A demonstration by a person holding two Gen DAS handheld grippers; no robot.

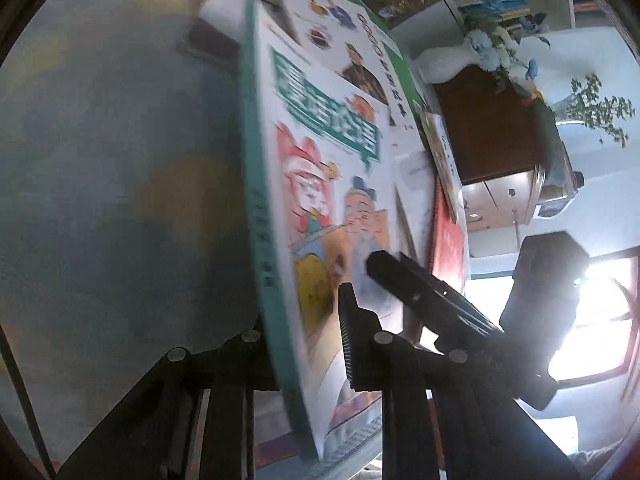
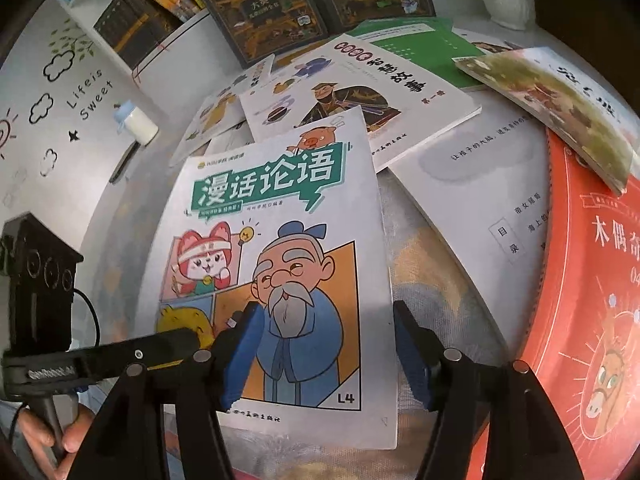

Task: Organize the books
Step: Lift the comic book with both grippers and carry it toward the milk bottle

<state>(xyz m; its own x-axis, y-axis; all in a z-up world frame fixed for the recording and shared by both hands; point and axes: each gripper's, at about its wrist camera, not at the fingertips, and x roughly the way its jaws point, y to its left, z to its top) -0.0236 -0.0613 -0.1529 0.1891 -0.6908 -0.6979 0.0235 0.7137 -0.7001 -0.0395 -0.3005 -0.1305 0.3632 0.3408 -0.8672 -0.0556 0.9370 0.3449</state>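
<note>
Books are lying scattered over a pale table (image 2: 440, 272), with shelves (image 2: 160, 12) of more volumes standing behind them against a white wall carrying cloud drawings. Nearest the grippers is sitting the comic book (image 2: 280, 240), the one with a teal title banner and a bearded old man in blue on its cover. The left gripper (image 1: 304, 316) is clamping that book by its teal spine edge, its fingers narrowed down onto it, one finger (image 1: 352, 340) pressing on the cover; the other is hiding under the book, so I am only supposing it meets the back. The book is tilting up off the table in that grip, and the left view is blurring. The right gripper (image 2: 324, 356) is hanging over the lower part of the same cover, its blue fingers (image 2: 244, 356) standing apart and gripping nothing, the old man's robe showing between them. Beyond the fingertips is lying a white storybook (image 2: 360, 92), partly over a green book (image 2: 416, 40). To the right of the right fingers a red book (image 2: 580, 320) is resting, with a white sheet (image 2: 472, 200) between it and the comic book.
</note>
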